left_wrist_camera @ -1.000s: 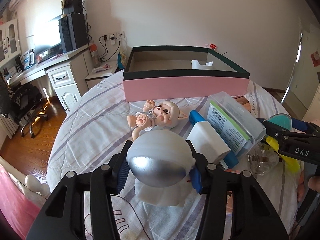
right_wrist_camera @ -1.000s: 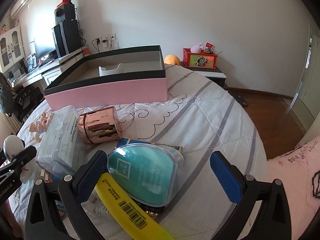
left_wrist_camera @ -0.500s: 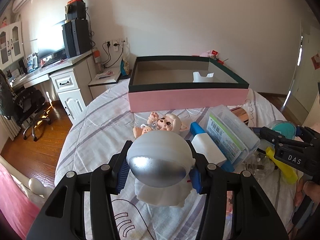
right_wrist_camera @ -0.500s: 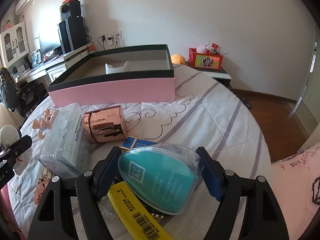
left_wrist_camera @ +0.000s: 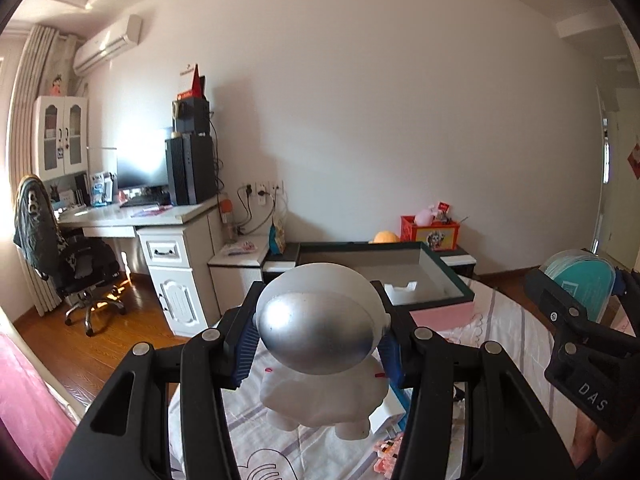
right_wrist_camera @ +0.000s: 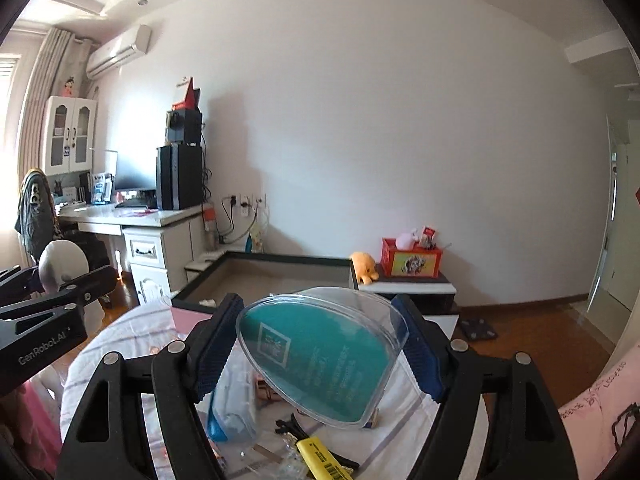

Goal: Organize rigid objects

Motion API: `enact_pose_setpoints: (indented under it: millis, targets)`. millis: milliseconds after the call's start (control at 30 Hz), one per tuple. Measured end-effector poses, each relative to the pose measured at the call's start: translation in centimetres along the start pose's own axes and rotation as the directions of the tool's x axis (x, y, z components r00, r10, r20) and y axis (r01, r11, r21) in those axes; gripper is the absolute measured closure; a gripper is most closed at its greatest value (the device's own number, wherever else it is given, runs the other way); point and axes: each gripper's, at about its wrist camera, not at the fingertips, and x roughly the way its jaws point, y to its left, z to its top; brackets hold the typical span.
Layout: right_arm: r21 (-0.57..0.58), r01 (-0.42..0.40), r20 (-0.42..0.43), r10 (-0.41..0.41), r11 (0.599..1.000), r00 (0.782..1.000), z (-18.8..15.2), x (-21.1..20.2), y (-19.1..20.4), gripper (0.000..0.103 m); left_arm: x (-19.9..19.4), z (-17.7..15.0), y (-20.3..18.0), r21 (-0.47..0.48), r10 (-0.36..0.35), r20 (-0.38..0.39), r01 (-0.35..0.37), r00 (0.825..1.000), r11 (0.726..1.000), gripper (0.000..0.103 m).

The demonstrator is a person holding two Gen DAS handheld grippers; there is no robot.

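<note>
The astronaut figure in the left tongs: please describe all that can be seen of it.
The astronaut figure is white, apparently of smooth plastic, with a large round helmet whose silver visor faces the camera and a small body with short legs below. It stands upright and is lifted clear of the striped bedcover. The left tongs clamp its helmet from both sides with their blue pads; nothing else touches it. In the right wrist view it shows at the left edge.

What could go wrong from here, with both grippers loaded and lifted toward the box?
1. The astronaut figurine is pinched only at its smooth, round helmet; the body hangs free, so it may slip or swing.
2. The clear teal-insert case is slick, curved plastic held by its edges; it could pop out.
3. The two grippers are close together and could collide above the pink box.
</note>
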Motion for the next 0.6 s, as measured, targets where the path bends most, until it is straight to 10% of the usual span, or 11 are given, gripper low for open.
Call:
enact_pose_setpoints:
  millis: [233,600]
  targets:
    - [-0.007,-0.013,0.083,0.014,1.0,0.996,2.4,-2.4,1.7,0.026,-2.7,1.9,0.5,-0.008,0.022,0.088,-0.021,0.996,1.0,0.058]
    - [0.025,-0.028,-0.055,0.029,0.999,0.998,-0.9,2.1,1.0,0.026,3.3,-2.9,0.6,-0.037,-0.086,-0.104,0.082,0.991,0.996,0.073]
